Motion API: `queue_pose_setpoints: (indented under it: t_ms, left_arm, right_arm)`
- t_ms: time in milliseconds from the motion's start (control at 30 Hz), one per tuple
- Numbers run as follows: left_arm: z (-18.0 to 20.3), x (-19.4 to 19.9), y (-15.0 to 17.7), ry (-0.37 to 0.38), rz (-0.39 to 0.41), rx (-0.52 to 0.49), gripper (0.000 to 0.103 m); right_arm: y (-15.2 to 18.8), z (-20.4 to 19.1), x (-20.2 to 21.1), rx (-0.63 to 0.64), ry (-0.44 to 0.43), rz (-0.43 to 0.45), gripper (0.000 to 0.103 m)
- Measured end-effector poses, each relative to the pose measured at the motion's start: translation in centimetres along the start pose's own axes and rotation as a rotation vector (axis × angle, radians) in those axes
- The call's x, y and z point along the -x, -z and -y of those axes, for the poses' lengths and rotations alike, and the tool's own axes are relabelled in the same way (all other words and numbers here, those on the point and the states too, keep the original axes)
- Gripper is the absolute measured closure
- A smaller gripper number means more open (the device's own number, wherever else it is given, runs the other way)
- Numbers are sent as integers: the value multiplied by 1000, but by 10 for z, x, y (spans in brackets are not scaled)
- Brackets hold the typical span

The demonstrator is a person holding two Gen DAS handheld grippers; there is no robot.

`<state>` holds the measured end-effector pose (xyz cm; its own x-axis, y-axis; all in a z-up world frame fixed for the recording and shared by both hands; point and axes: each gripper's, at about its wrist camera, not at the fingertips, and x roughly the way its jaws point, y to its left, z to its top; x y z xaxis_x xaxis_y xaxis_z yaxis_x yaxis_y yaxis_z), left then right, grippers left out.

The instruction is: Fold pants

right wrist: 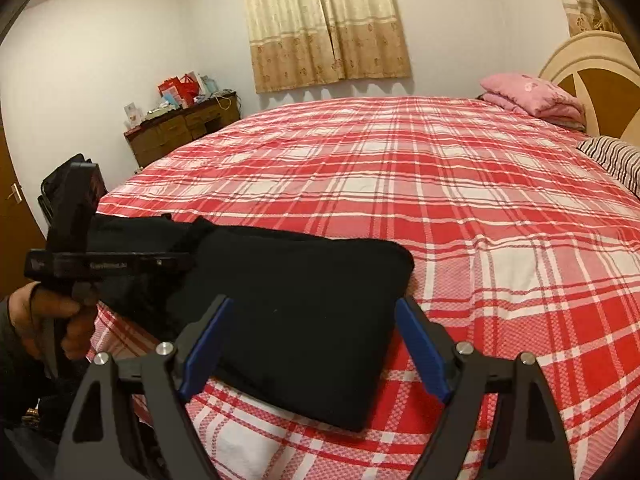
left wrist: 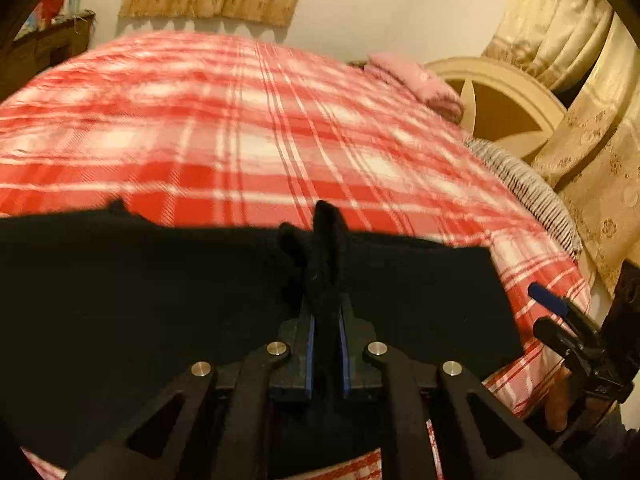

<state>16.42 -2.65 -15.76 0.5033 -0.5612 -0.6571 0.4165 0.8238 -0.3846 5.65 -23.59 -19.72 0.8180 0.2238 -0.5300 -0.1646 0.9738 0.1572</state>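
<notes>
Your left gripper (left wrist: 326,312) is clamped on a raised ridge of the black pants (right wrist: 288,312), a pinch that lets you lift one edge and carry it over. Your right gripper (right wrist: 316,344) stands wide and empty, jaws straddling the near corner without pressing it. The pants lie folded small near the front edge of the plaid bedspread (right wrist: 440,184), likely one fold from done.

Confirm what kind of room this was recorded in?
Almost certainly a home bedroom: a large bed under a red-and-white plaid bedspread with a cream arched headboard, a folded pink quilt at its head, and a cluttered brown wooden dresser against the wall.
</notes>
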Motion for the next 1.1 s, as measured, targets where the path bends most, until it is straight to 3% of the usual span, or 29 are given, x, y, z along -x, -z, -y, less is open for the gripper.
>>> queue_pose_setpoints:
  t_ms: [100,167,333,433,567,633,667,733,767,833,1000,1100]
  left_arm:
    - [-12,16,-8,-16,48,9,94]
    - [-16,11,-6,-36,16,-6,94]
    - [-24,-10,10,-84,-20,8,91]
    - [-27,-9,13,-84,-3,16,86]
    - [-27,3,6,-109,6,5,75]
    - [-29,16,3,-152,47,-26,50]
    - [-33,22,1,-198,59,-43,46]
    - [-48,40,-1,-270,95,-62,45]
    - [-56,48,-2,-291,100,-64,45]
    - [-81,68,-4,-367,112,-59,44]
    - [-165,125,-8,-627,157,-27,44]
    - [-214,142,-6,-705,135,35,44]
  right_arm:
    - [2,1,12,-6,-44,42,14]
    - [3,-3,13,2,-83,55,6]
    - [14,-28,-16,103,-121,-83,4]
    - [20,-35,-26,162,-86,-120,4]
    - [21,-27,-26,131,-82,-106,5]
    - [19,-26,-19,126,-114,-83,4]
    - [19,-26,-24,130,-119,-102,4]
    - [27,-30,-42,166,-79,-194,4]
    - [29,-33,-45,189,-59,-196,4]
    - [30,-40,-38,248,-42,-157,4]
    - [19,-36,-16,185,-119,-32,5]
    - [16,-35,-15,153,-125,-10,5]
